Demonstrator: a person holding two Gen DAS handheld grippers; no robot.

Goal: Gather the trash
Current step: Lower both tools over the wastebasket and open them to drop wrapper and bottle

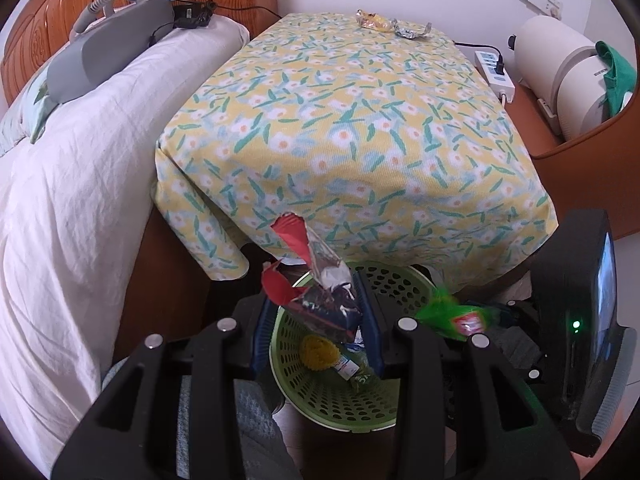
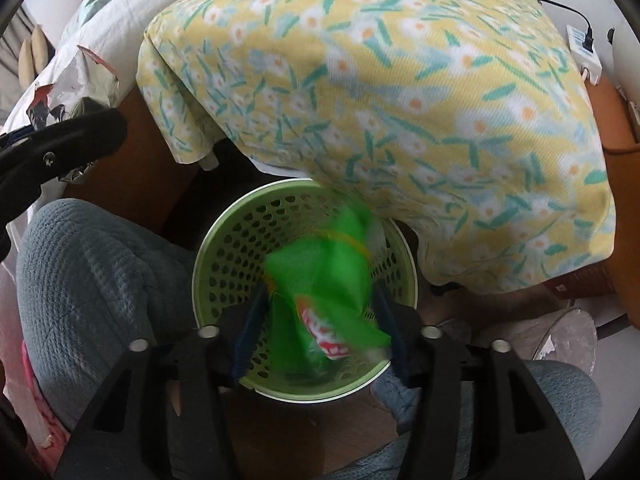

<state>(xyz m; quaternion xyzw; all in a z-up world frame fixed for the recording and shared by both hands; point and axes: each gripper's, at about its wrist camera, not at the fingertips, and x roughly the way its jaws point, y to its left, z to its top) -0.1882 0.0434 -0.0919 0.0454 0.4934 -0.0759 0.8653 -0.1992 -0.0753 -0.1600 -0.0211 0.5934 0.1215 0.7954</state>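
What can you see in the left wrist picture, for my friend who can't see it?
The left claw holds a red and silver wrapper over a green basket on the floor. Behind it a table with a flowery yellow cloth has more wrappers at its far edge, beside a bed.

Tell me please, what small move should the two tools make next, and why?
Probably open the left tool and let go. It grips the red and silver wrapper right above the green basket, so the wrapper should fall inside. The right tool looks open already, its green wrapper blurred over the basket, apparently dropping in.
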